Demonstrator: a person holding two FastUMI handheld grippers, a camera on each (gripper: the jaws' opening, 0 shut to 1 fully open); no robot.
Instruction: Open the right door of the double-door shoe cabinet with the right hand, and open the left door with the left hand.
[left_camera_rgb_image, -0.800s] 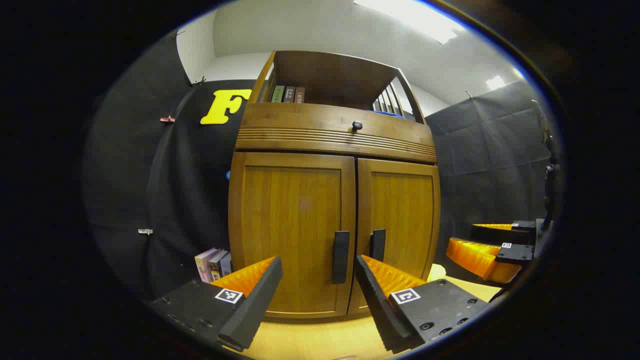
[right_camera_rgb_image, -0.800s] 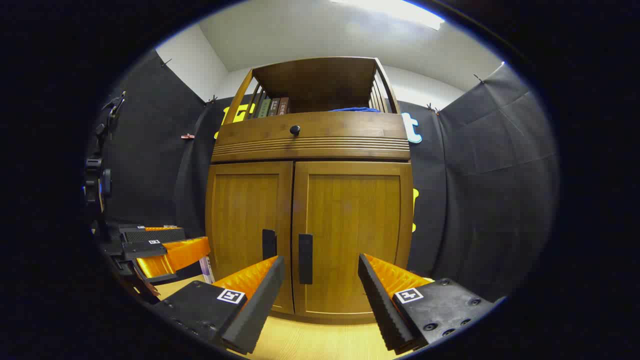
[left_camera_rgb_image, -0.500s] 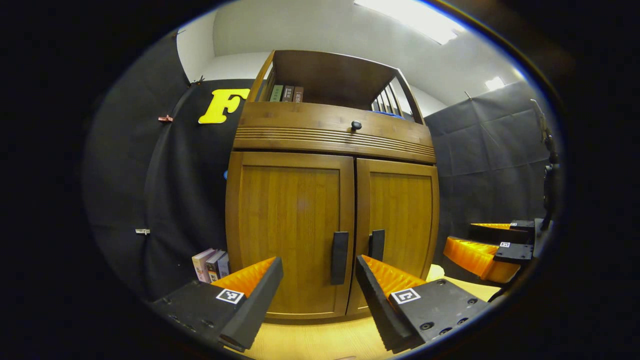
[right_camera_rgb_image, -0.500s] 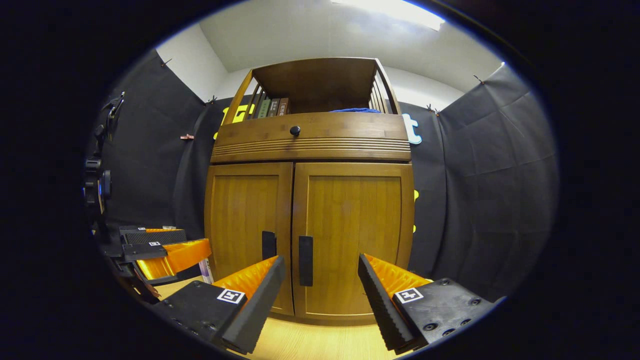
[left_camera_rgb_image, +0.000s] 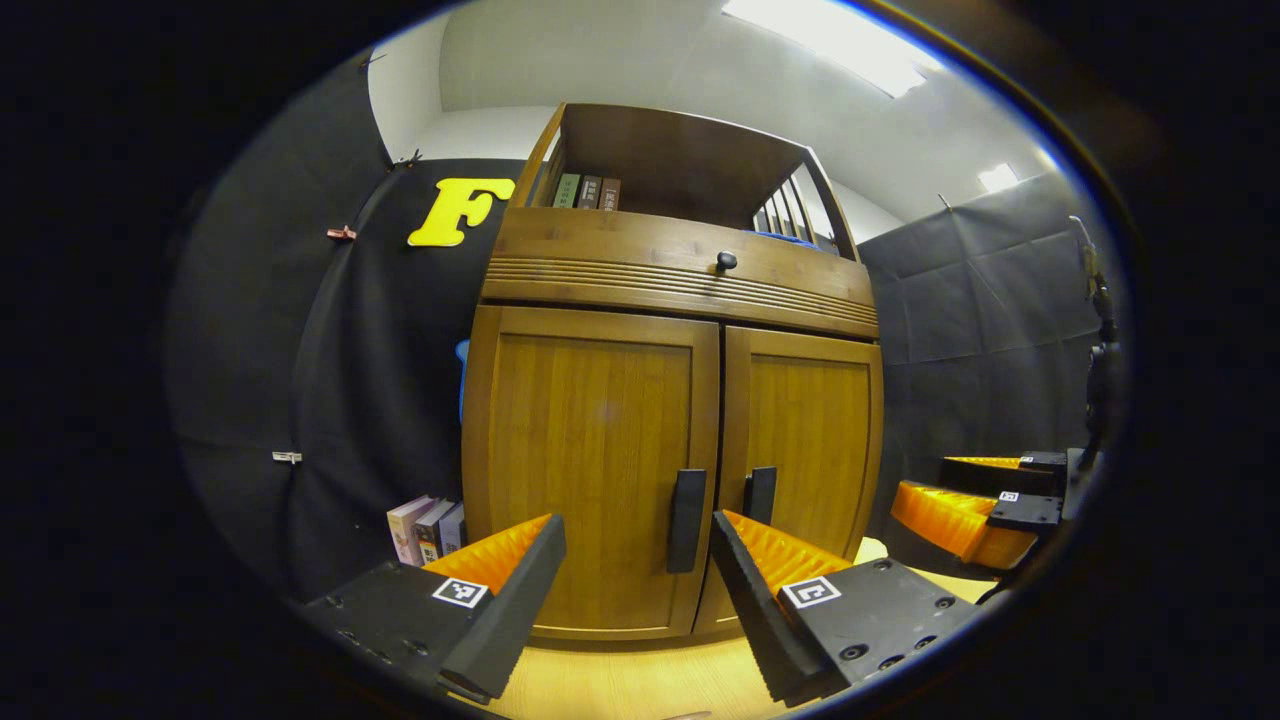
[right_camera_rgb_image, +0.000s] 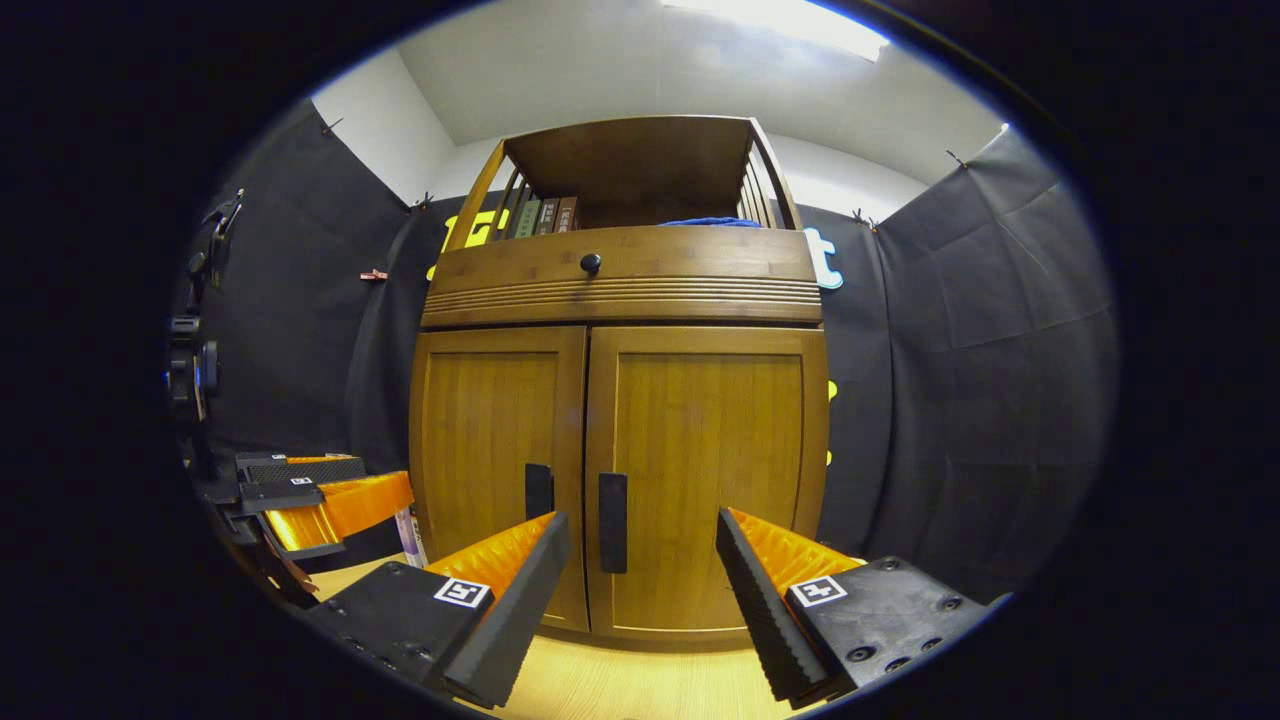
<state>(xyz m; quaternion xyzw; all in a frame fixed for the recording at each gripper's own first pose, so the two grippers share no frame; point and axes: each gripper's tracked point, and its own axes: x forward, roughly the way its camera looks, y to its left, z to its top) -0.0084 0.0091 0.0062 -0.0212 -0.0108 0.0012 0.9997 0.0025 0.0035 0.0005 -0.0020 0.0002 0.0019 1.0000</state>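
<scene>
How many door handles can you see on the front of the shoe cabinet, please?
2: the left door handle and the right door handle, each a vertical bar beside the centre seam. Both doors look closed. None seems hidden.

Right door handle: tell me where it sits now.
In the right gripper view, the right door handle stands upright at the right door's inner edge, beside the left door handle.

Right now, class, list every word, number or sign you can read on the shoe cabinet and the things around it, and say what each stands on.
Top-shelf books: spine print too small to read.
Books beside the cabinet: spines too blurred to read.
Square tags on the gripper bodies: coded patterns, no words.
Shoe cabinet: no writing on it.
</scene>
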